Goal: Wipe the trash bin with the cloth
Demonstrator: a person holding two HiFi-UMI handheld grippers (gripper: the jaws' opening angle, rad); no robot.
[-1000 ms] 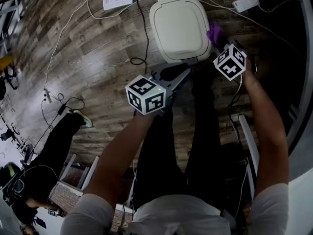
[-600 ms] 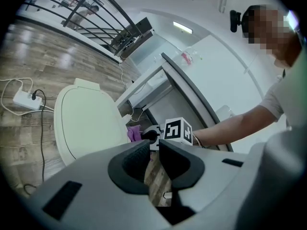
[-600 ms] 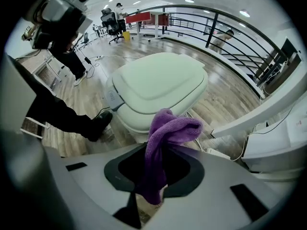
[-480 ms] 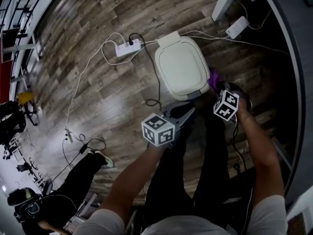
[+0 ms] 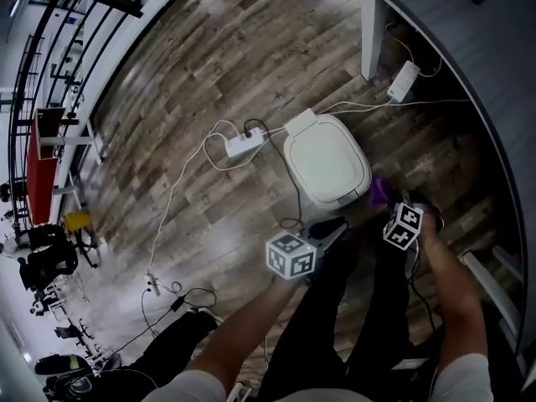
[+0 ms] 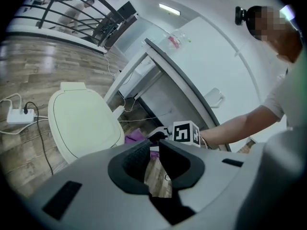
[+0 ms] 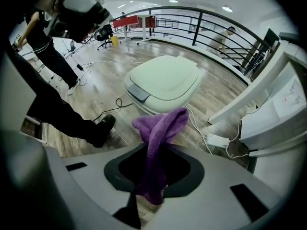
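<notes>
My right gripper (image 7: pixel 152 169) clamped on the cloth (image 7: pixel 160 126), my left gripper (image 6: pixel 154 150) slightly apart and empty, I judge I'm on the approach to the closed trash bin (image 5: pixel 327 159) on the floor just beyond them; next, press cloth onto its top.

A white plastic power strip (image 5: pixel 243 146) with a black plug in it lies on the brown wood-plank floor (image 5: pixel 209 74), its white cable looping to the left. A white rectangular power adapter (image 5: pixel 404 80) lies farther right, near a white upright table leg (image 5: pixel 367 32). A black metal railing (image 7: pixel 196 28) runs along the far side.
</notes>
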